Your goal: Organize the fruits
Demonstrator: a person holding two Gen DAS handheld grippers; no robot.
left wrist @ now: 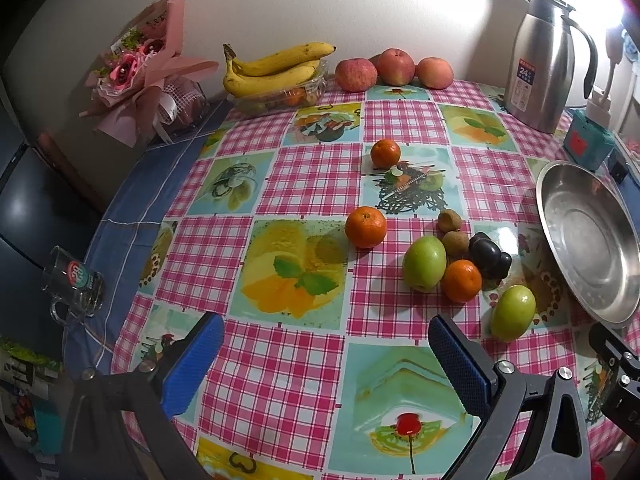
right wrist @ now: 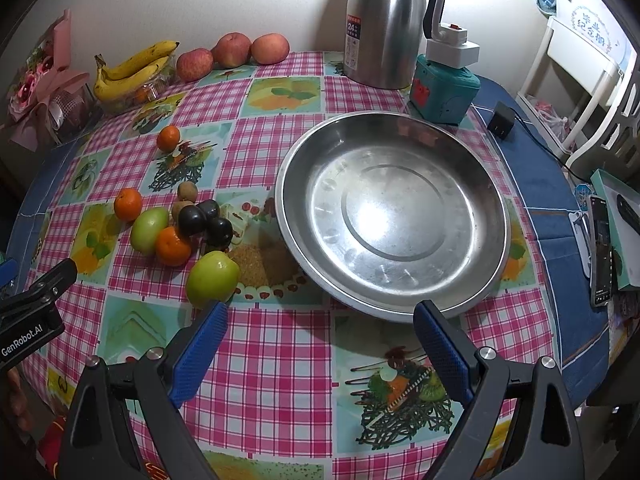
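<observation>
Loose fruit lies on the checked tablecloth: oranges (left wrist: 365, 227) (right wrist: 173, 246), two green apples (left wrist: 424, 263) (right wrist: 212, 278), dark plums (left wrist: 489, 257) (right wrist: 205, 219) and small brown kiwis (left wrist: 449, 220) (right wrist: 187, 191). An empty steel bowl (left wrist: 588, 240) (right wrist: 394, 212) sits to their right. My left gripper (left wrist: 326, 360) hovers open near the table's front, short of the fruit. My right gripper (right wrist: 320, 348) is open in front of the bowl, with the nearest green apple by its left fingertip. Nothing is held.
Bananas (left wrist: 272, 68) on a clear container and three red apples (left wrist: 394, 67) line the back wall. A steel thermos (right wrist: 386, 24), a teal box (right wrist: 444, 88), a bouquet (left wrist: 144, 68) and a glass mug (left wrist: 74, 284) stand around the edges. A phone (right wrist: 600, 248) lies at the right.
</observation>
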